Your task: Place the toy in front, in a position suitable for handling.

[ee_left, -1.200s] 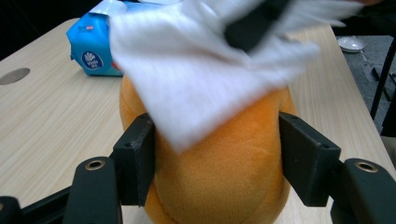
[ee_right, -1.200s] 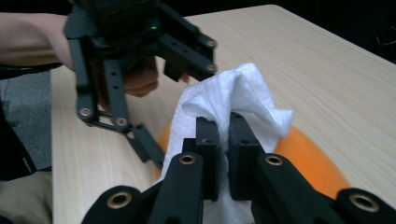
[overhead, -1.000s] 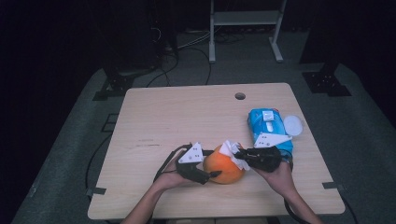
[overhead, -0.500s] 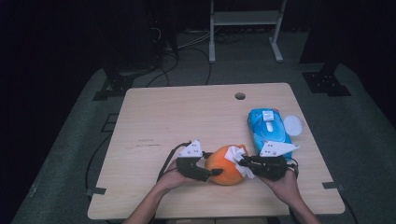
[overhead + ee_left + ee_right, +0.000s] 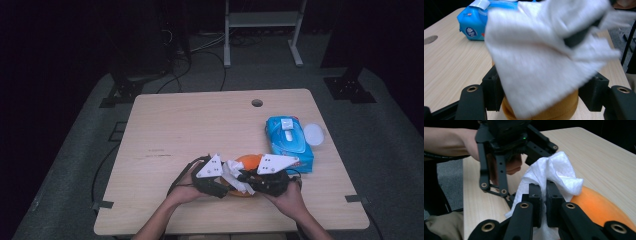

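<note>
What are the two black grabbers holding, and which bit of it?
The right gripper pinches the crumpled white wipe at a bunched fold. The left gripper straddles the round orange bowl; its jaws just reopened somewhat, so grip unclear.

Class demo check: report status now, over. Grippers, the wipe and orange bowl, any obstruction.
Right gripper shut on white wipe. Left gripper astride orange bowl, jaws just reopening. Wipe pack beside, not obstructing.

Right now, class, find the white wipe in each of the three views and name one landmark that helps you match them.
High view: the white wipe lies low and centre, between the two grippers, over the orange bowl.
Left gripper view: the wipe hangs across the centre, draped over the bowl.
Right gripper view: the wipe sits at centre, pinched in the right gripper.
Shared landmark: the orange bowl.
</note>
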`<state>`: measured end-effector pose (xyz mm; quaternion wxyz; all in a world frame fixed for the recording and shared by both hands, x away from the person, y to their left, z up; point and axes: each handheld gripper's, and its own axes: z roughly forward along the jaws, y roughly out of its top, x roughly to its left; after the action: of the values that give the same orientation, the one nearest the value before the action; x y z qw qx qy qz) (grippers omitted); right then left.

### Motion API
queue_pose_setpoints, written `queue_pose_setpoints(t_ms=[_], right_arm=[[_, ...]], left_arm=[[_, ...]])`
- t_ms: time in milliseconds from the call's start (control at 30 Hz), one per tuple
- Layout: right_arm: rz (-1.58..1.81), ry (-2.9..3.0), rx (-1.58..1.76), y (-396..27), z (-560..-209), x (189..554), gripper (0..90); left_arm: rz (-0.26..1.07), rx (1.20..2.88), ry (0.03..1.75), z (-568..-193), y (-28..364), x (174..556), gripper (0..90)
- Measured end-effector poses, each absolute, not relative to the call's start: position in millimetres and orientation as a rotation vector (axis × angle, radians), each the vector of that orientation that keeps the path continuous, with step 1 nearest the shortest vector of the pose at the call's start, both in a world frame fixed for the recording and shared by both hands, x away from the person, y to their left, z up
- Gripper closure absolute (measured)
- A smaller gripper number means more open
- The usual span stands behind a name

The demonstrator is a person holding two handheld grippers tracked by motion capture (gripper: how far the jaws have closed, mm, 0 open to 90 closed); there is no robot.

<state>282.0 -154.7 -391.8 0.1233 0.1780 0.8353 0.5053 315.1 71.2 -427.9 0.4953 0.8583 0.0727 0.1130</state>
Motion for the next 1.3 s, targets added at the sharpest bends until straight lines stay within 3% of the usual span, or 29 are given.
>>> queue_pose_setpoints(t_ms=[233, 300, 400, 433, 467, 633, 767, 900, 1133, 1300], right_arm=[[1.422, 2.372, 0.638, -184, -392, 294, 84.1], [1.414, 2.362, 0.708, -197, -400, 299, 84.1], [1.433, 2.364, 0.731, -202, -404, 302, 84.1], [1.433, 2.364, 0.731, -202, -404, 302, 84.1], [1.428, 2.365, 0.733, -201, -403, 301, 84.1], [1.477, 2.378, 0.671, -190, -391, 291, 84.0], [1.476, 2.444, 0.543, -159, -387, 284, 84.1], [1.46, 2.467, 0.536, -154, -389, 288, 84.3], [1.437, 2.381, 0.671, -188, -388, 303, 84.2], [1.422, 2.368, 0.815, -216, -404, 313, 84.1]], left_arm=[[0.244, 2.069, 0.222, -432, 75, 320, 28.4], [0.205, 2.056, 0.28, -432, 74, 323, 17.6], [0.157, 2.047, 0.326, -434, 72, 326, 15.1], [0.148, 2.044, 0.335, -434, 72, 326, 15.1], [0.156, 2.046, 0.332, -433, 73, 326, 23.0], [0.187, 2.033, 0.331, -427, 72, 323, 29.1], [0.242, 2.055, 0.276, -422, 63, 316, 29.2], [0.271, 2.079, 0.253, -424, 64, 314, 29.8], [0.272, 2.1, 0.239, -429, 72, 318, 29.2], [0.261, 2.085, 0.296, -432, 75, 323, 23.0]])
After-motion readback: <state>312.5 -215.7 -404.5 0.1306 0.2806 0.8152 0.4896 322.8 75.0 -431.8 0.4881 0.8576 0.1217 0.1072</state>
